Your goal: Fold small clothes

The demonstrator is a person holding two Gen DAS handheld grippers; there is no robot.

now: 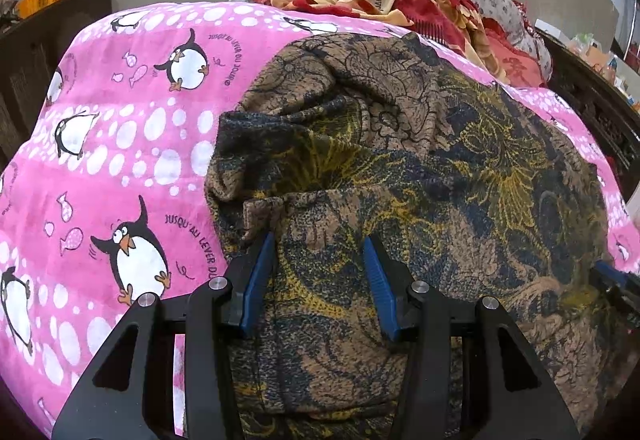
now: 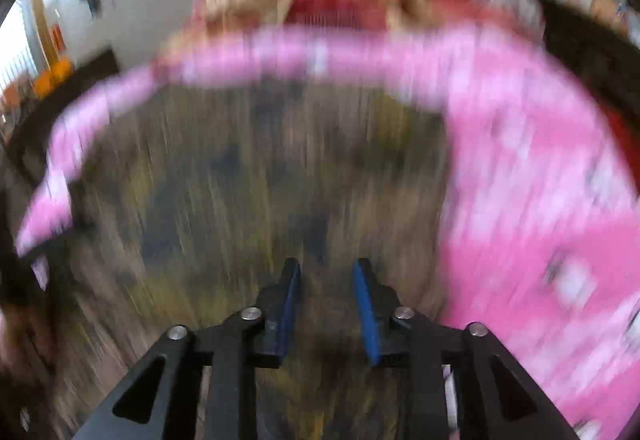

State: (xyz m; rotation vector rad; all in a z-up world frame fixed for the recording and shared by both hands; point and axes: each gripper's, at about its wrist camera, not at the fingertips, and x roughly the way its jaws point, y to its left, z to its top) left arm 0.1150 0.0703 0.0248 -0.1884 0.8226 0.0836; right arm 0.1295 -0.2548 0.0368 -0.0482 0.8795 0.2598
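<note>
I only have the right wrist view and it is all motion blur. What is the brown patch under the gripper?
Observer: A brown, navy and yellow patterned garment, lying crumpled on a pink penguin blanket.
Operator: Is the left hand-held gripper holding it?
Observer: No; the left hand-held gripper is open, fingers spread over a folded edge.
Operator: Can you see my right hand-held gripper from there?
Observer: Only a dark and blue part at the garment's right edge, probably it.
</note>
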